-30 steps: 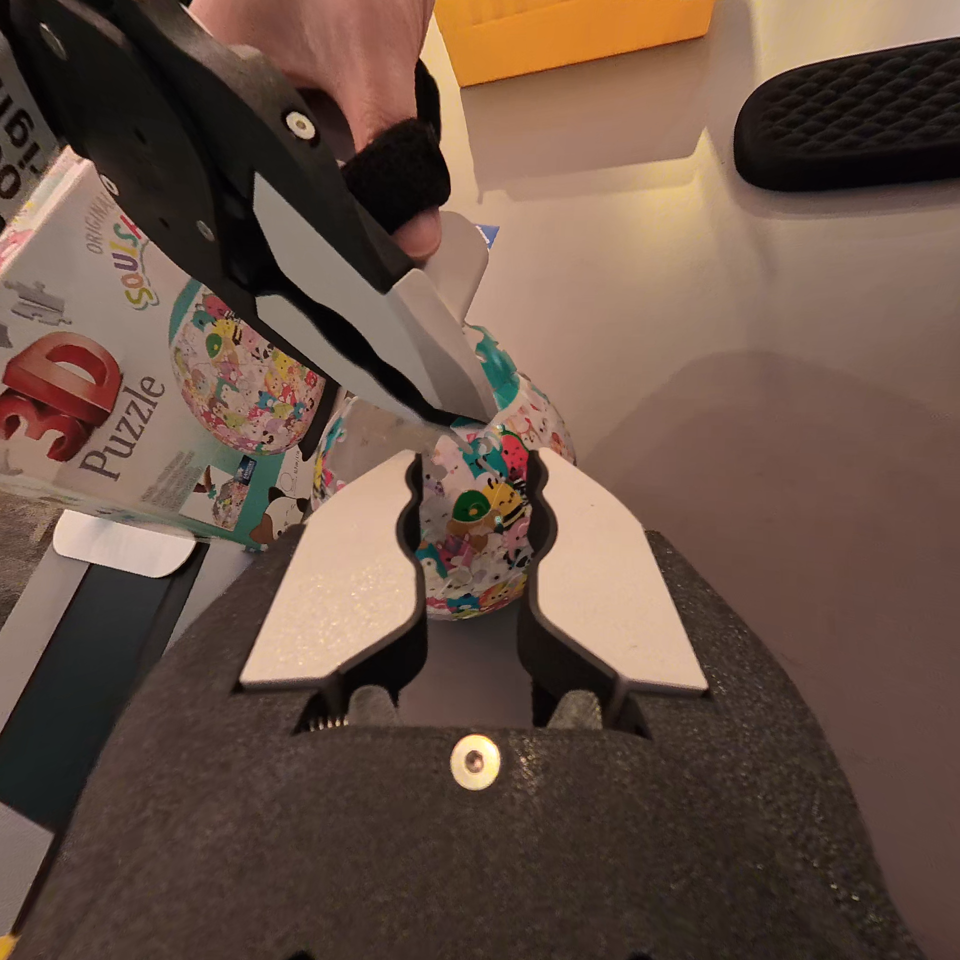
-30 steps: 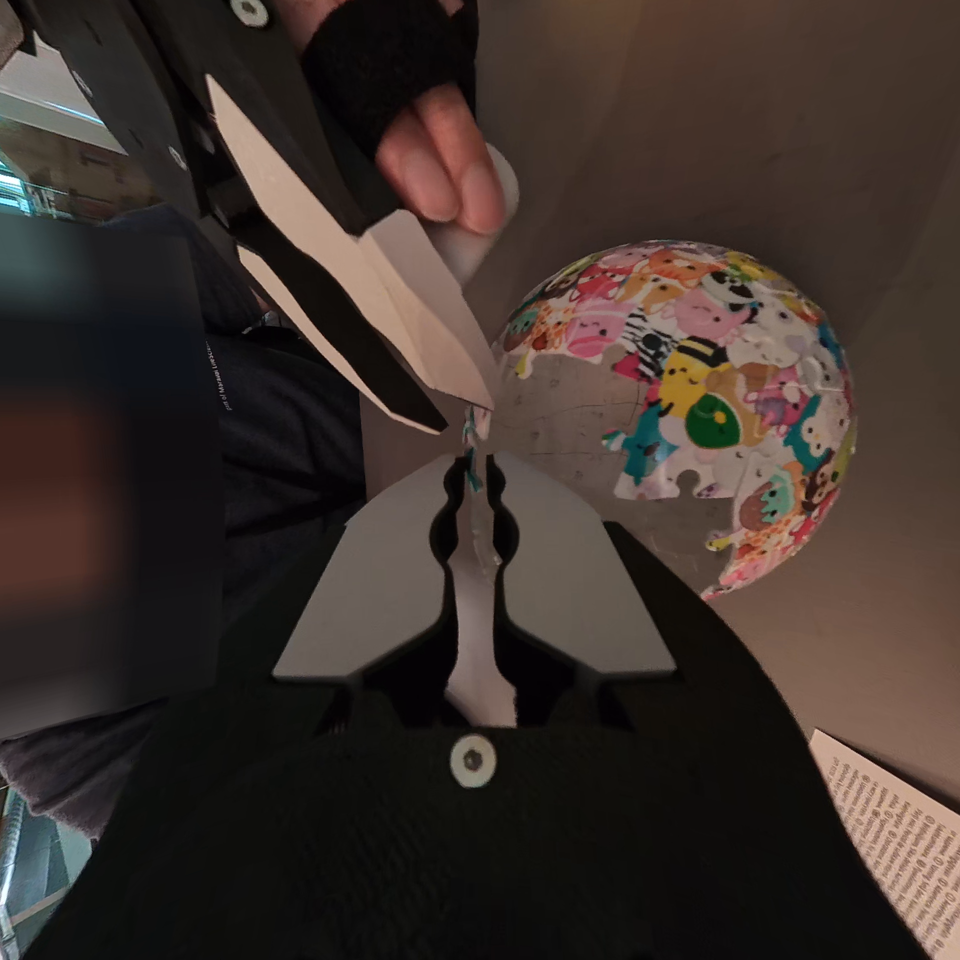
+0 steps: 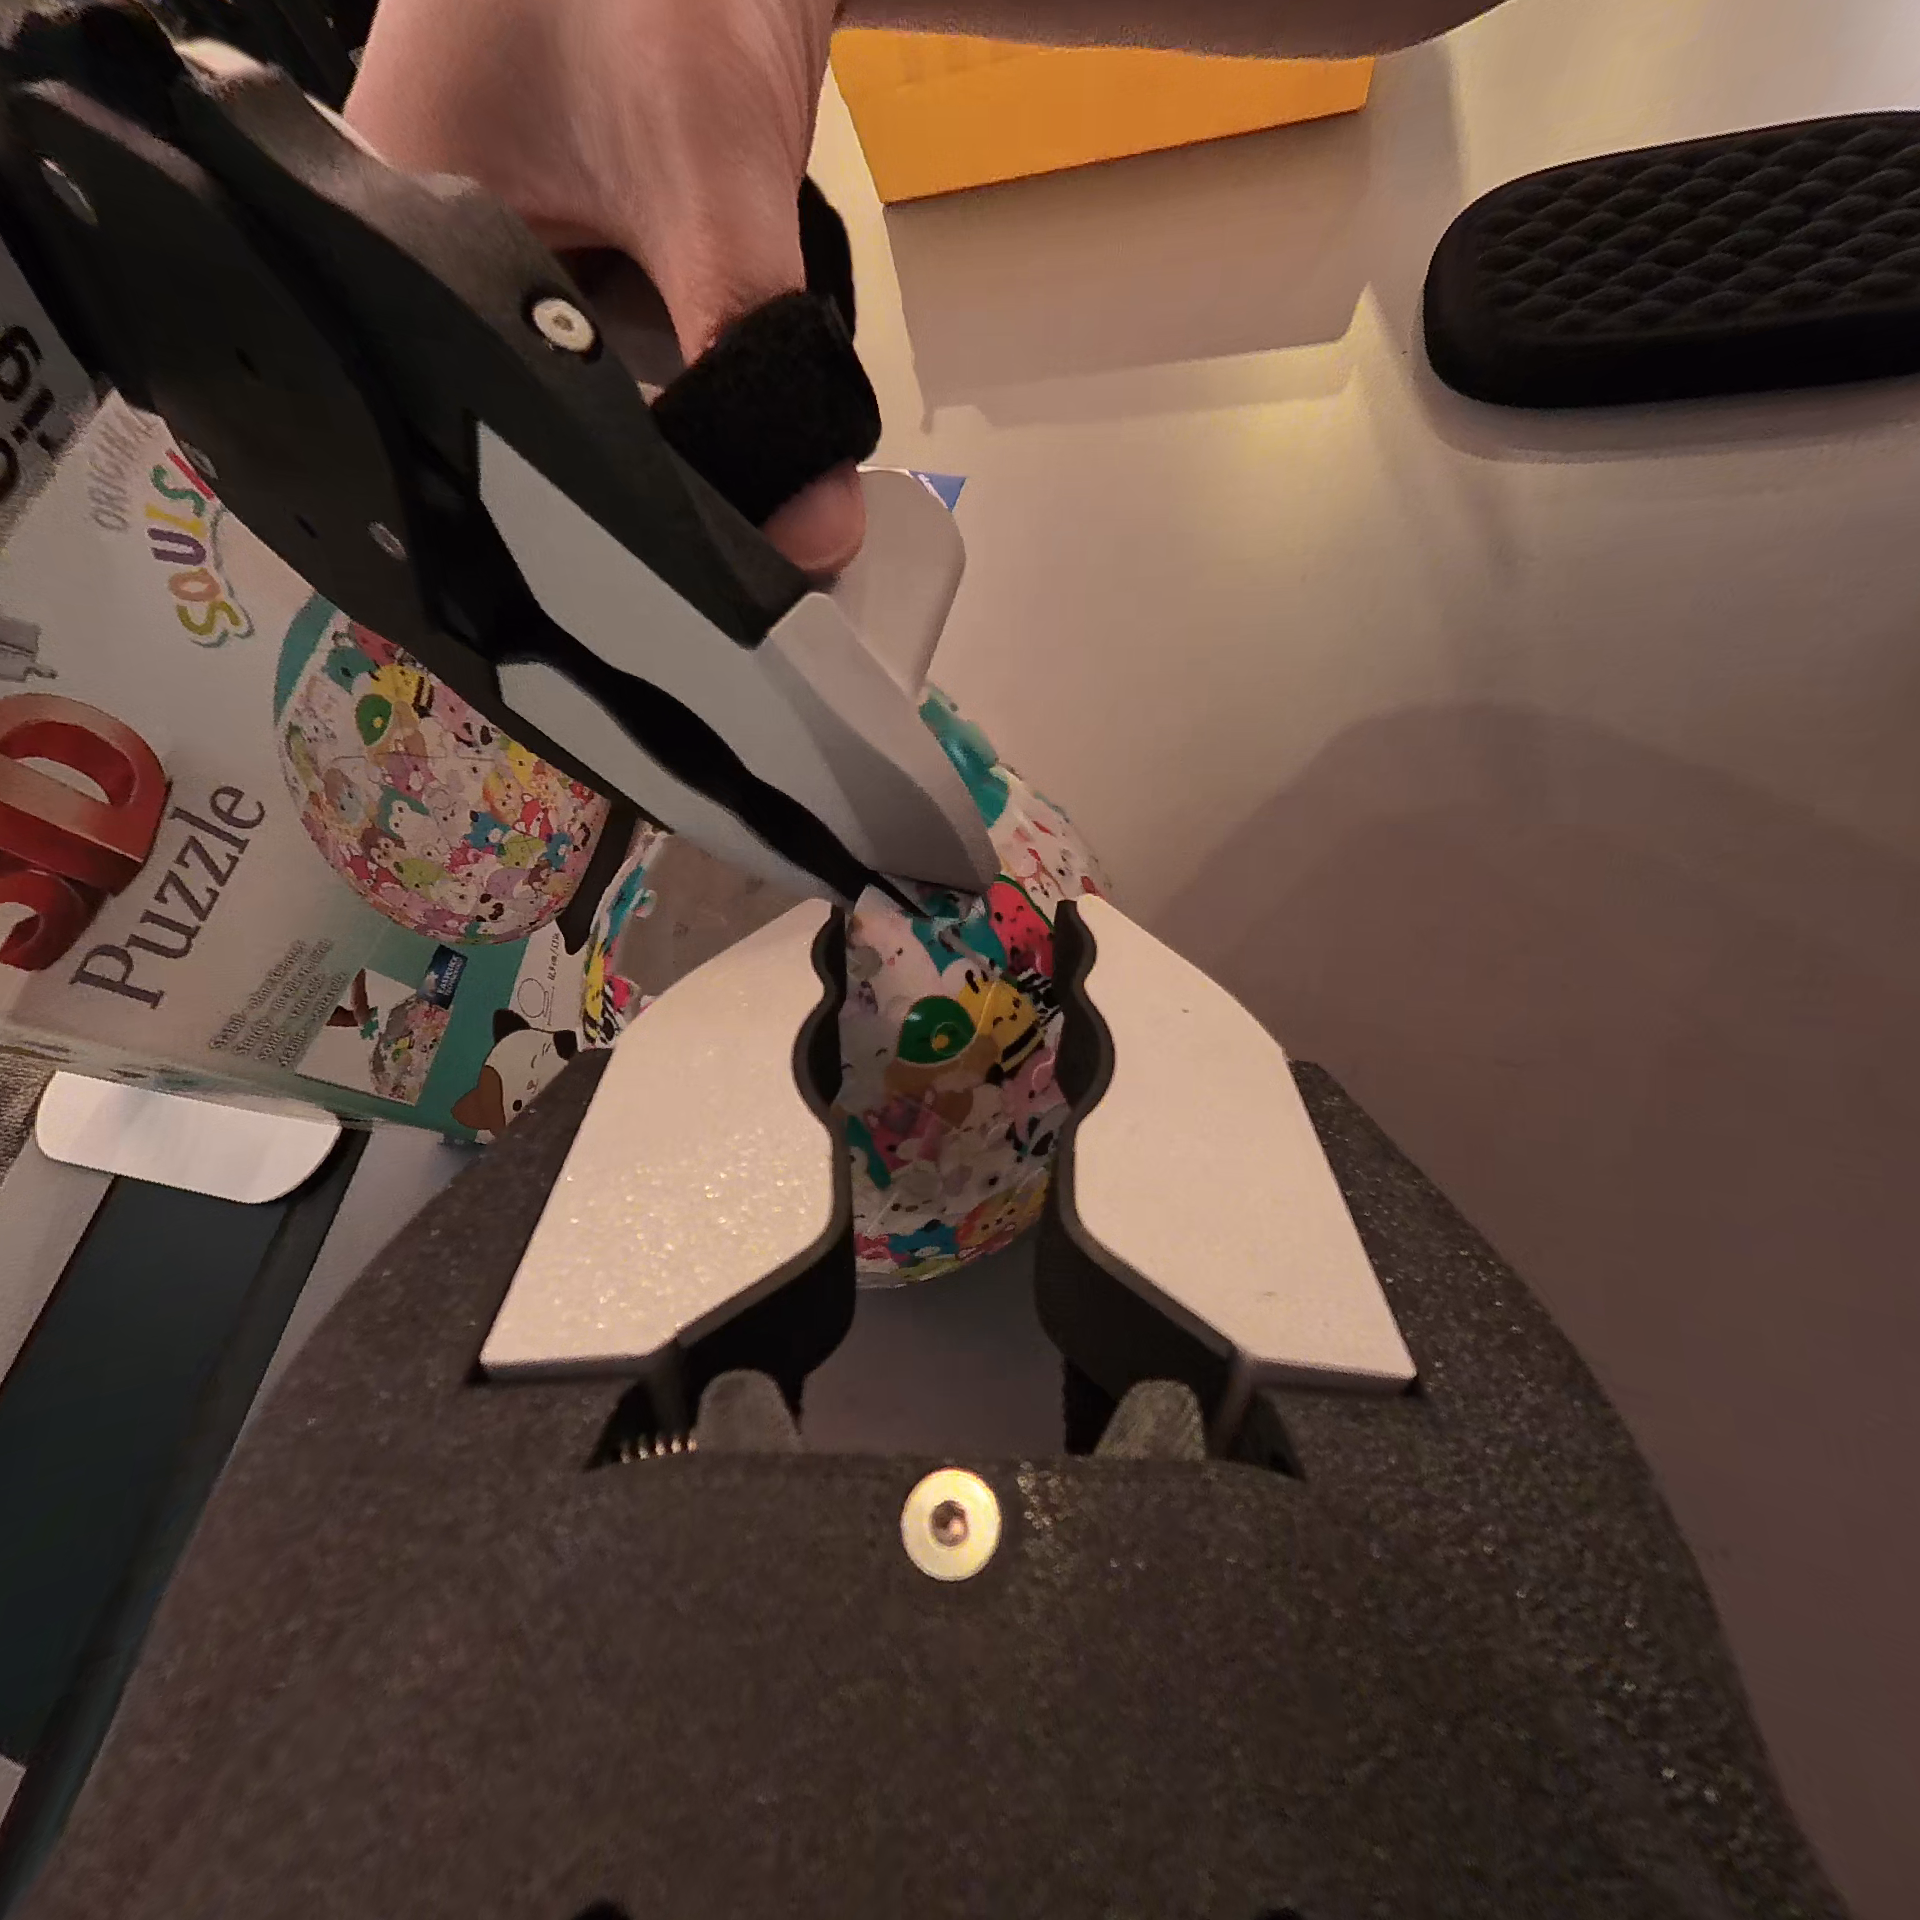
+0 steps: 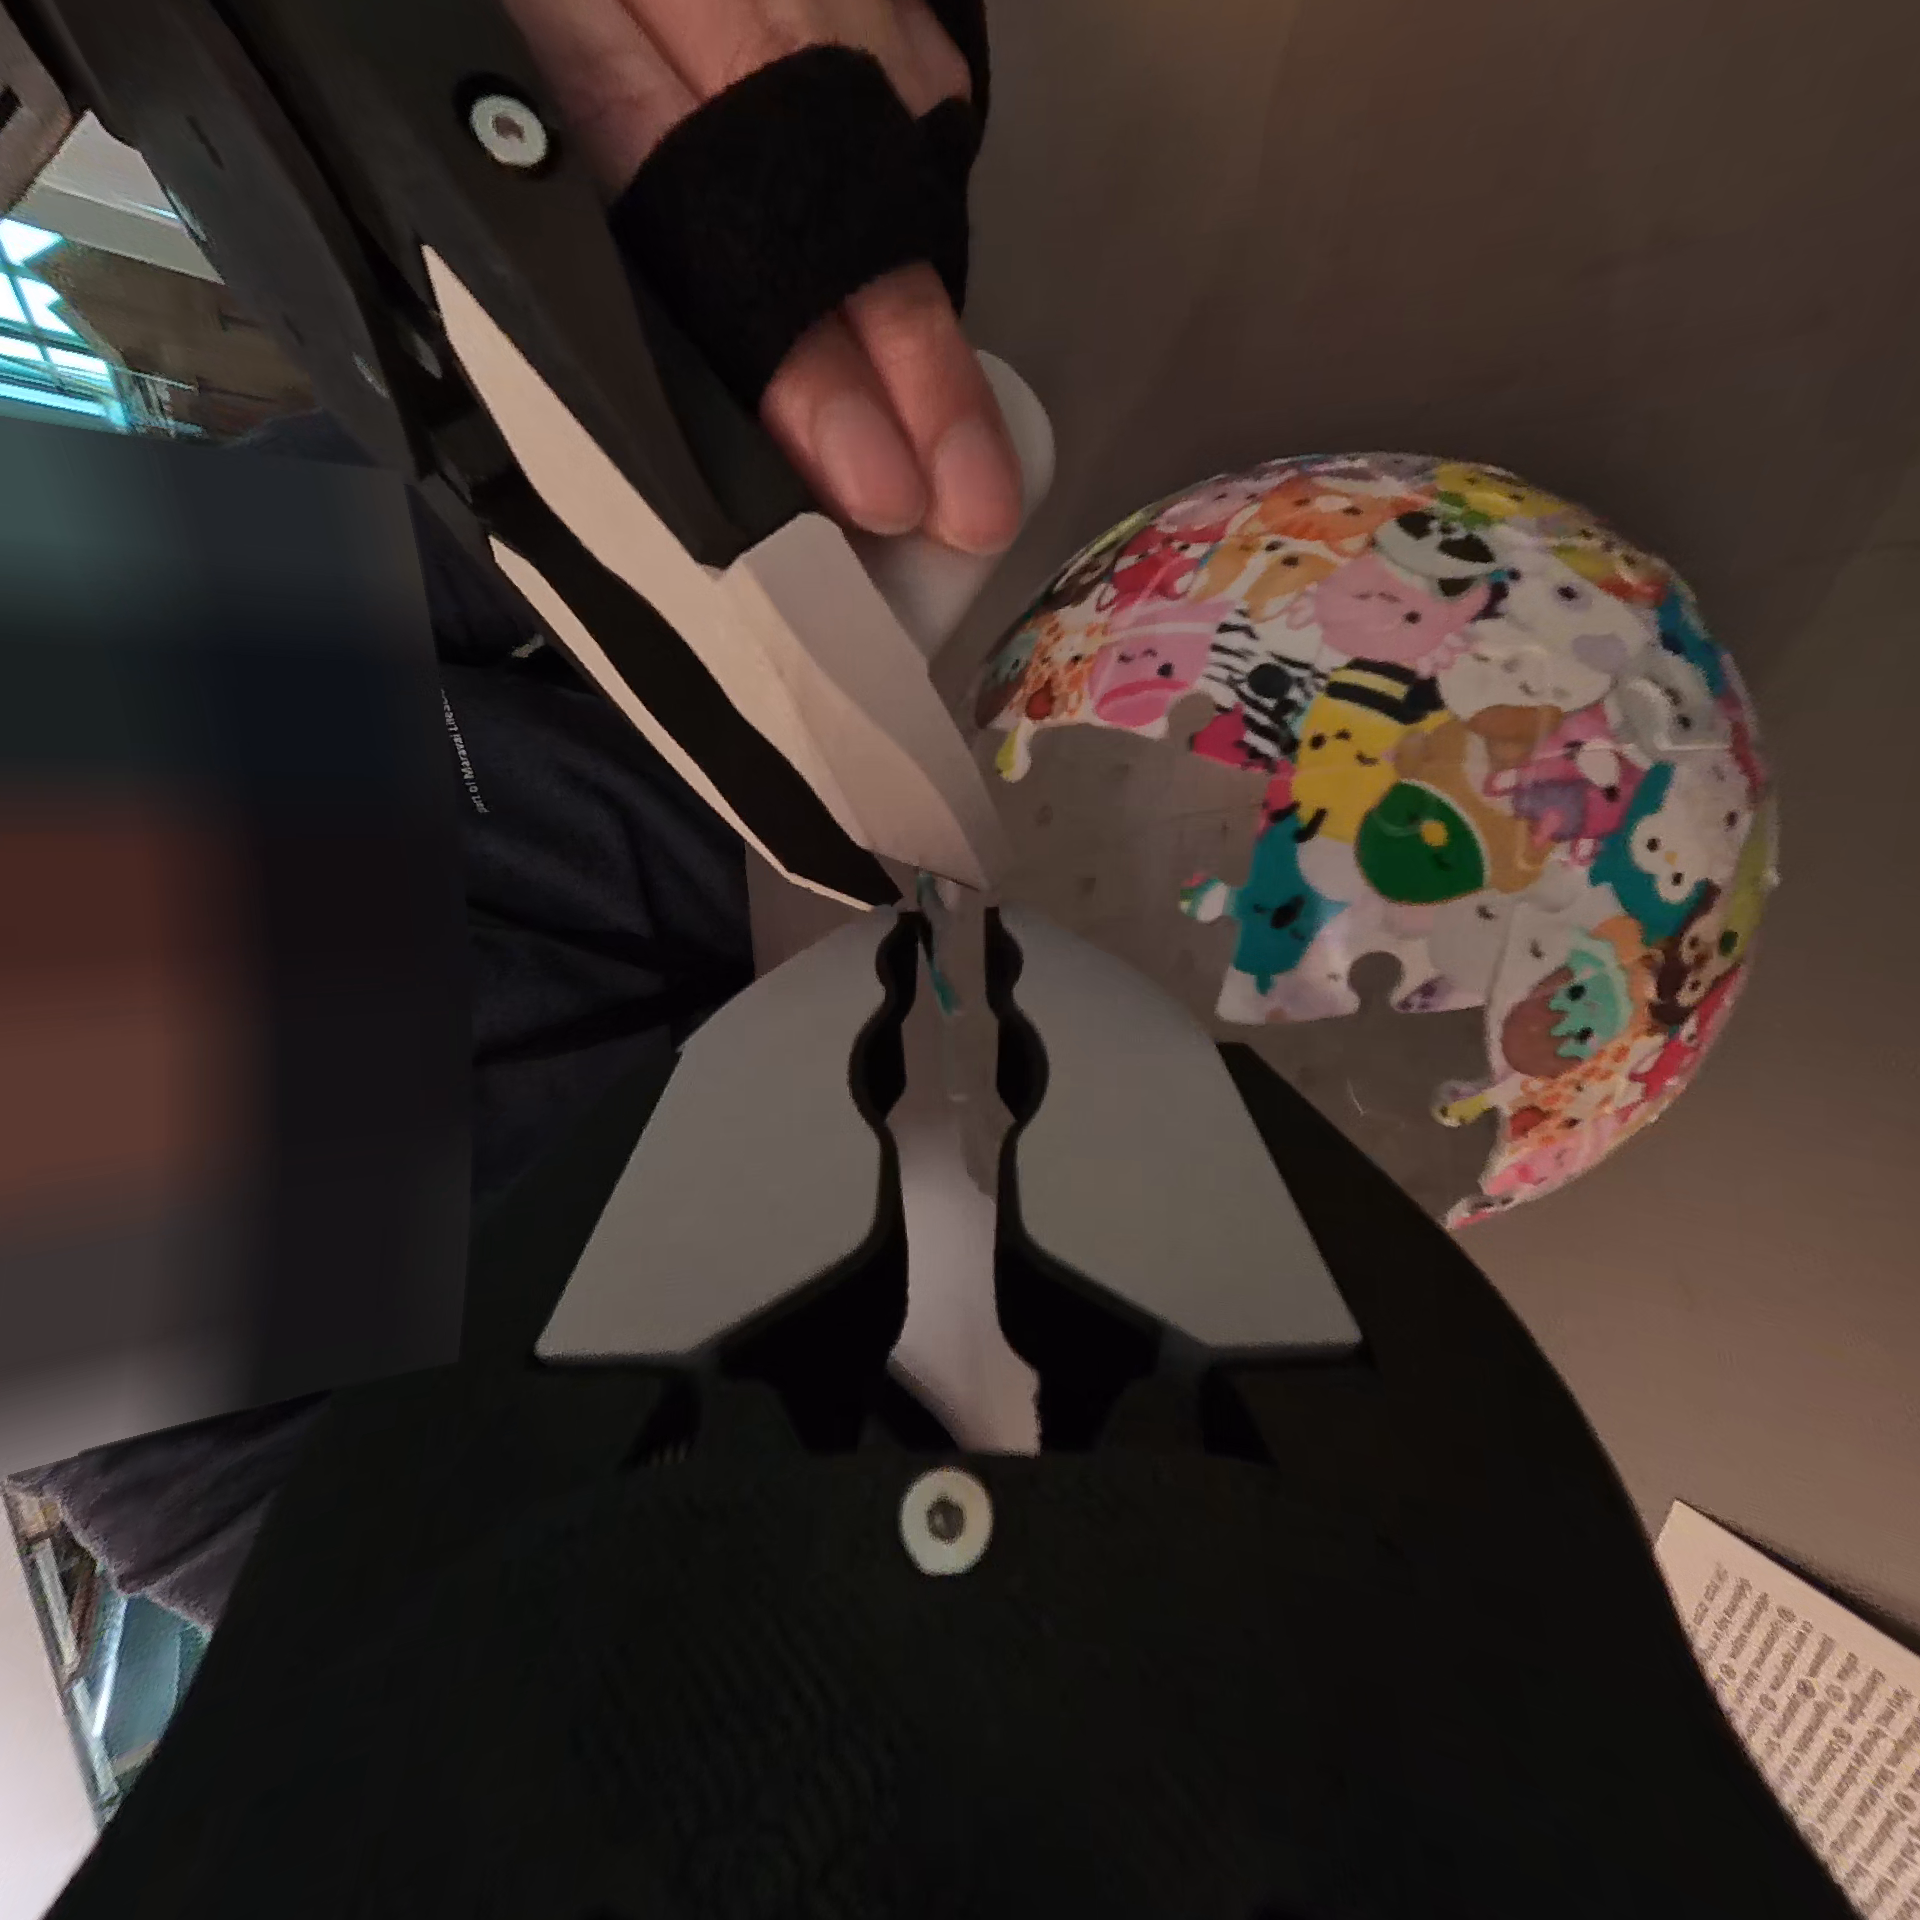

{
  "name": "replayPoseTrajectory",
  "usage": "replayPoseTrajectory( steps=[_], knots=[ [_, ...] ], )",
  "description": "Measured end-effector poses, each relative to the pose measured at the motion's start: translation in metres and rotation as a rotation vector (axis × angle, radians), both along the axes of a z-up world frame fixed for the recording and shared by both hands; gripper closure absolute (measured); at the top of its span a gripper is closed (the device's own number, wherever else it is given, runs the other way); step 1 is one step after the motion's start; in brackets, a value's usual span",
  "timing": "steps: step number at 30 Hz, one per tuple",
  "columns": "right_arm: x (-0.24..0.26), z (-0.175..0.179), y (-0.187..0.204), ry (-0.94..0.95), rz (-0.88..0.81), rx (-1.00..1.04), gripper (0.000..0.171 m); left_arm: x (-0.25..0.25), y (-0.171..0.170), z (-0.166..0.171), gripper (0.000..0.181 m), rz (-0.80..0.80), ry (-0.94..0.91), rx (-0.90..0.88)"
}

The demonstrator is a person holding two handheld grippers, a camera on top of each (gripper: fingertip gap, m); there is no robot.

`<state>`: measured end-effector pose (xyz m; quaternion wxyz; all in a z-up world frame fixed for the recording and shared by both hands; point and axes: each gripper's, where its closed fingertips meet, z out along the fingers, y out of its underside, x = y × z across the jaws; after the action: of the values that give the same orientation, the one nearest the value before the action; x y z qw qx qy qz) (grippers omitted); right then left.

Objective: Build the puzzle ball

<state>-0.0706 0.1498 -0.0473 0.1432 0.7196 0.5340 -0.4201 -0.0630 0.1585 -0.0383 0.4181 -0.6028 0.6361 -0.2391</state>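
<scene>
- I saw the puzzle ball (image 4: 1455, 779) resting on the table (image 3: 1455, 727), partly built: a coloured shell with a wide gap that showed its grey inside.
- The right gripper (image 4: 951, 920) had its jaws pressed nearly together, pinching 1 thin puzzle piece (image 4: 943, 977) edge-on, just beside the ball's open rim.
- The left gripper (image 3: 951, 914) had its jaws spread, and the ball showed through the gap; I could not tell whether they touched it.
- The 2 grippers' tips met close to the ball's open edge.
- I judged the ball light, hollow and hard, likely to roll or pop apart at the seams if squeezed near the gap.
- I would hold it across the finished, coloured part and keep the piece gripped by its edges so its tabs stayed free.
- A puzzle box (image 3: 208, 831) lay just beside the ball; a yellow box (image 3: 1091, 104) and a black pad (image 3: 1662, 260) sat well apart from it.
</scene>
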Motion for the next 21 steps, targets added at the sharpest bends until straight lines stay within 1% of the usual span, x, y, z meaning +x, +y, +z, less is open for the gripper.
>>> replayPoseTrajectory(
  steps=[5,13,21],
  knots=[
    [-0.0031,0.0010,-0.0034,0.010,0.007,-0.039,0.163,0.0006,-0.0003,0.0000,0.144,-0.001,-0.002,-0.001],
    [-0.0026,0.0015,-0.0018,0.011,0.000,-0.074,0.165,0.0003,-0.0006,-0.0001,0.146,-0.004,-0.008,-0.015],
    [-0.0020,0.0018,-0.0009,-0.010,-0.026,-0.102,0.166,0.0014,-0.0023,-0.0006,0.143,-0.008,-0.011,-0.027]
  ],
)
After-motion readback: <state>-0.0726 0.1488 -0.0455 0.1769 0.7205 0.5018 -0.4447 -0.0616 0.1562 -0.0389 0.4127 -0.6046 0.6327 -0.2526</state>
